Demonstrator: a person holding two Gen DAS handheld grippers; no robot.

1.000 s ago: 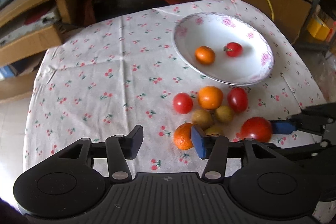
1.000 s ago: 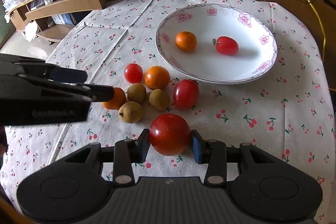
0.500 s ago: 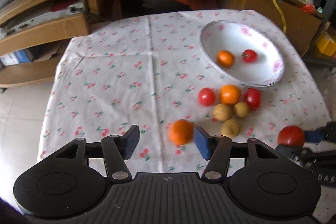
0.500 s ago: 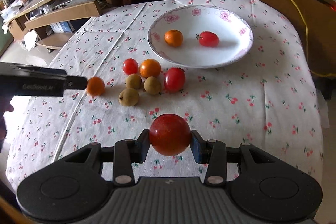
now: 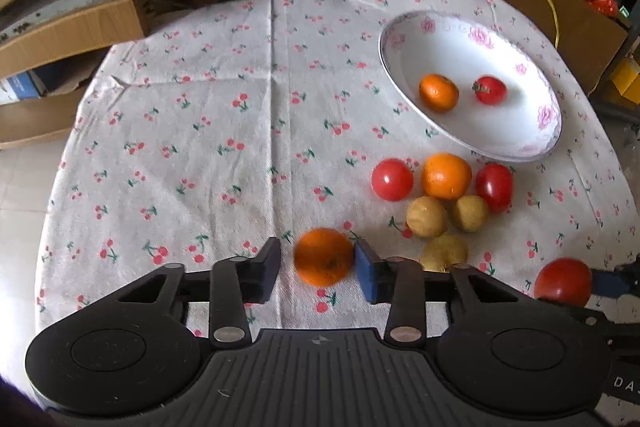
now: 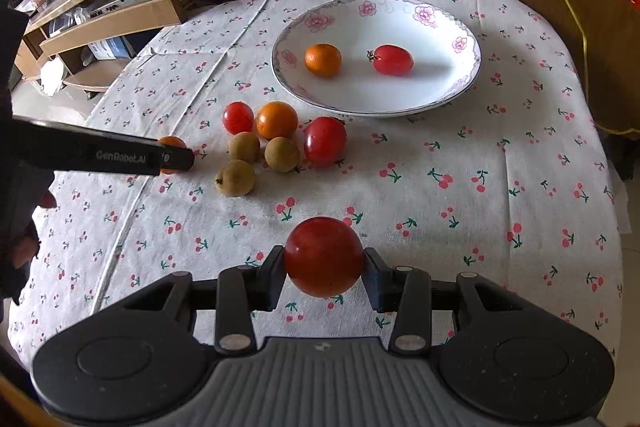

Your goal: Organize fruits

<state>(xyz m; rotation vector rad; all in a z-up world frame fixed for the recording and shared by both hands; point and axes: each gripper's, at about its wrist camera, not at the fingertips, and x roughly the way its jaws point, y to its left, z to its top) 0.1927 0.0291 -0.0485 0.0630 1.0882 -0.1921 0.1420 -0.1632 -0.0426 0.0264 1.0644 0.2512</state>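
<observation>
The right gripper (image 6: 324,267) squeezes a big tomato (image 6: 323,255) above the cloth (image 6: 460,155), near the plate (image 6: 460,23). The left gripper (image 5: 318,269) is spread wide around an orange (image 5: 324,256), left of the fruit pile; its right pad touches it, the left does not

Two matching black handheld grippers, left gripper (image 5: 316,269) and right gripper (image 6: 324,277): ribbed grey-black bodies, round side discs, silver pivot screws, blue finger pads (image 5: 367,275). White "GenRobot.AI" lettering (image 6: 122,157).
</observation>
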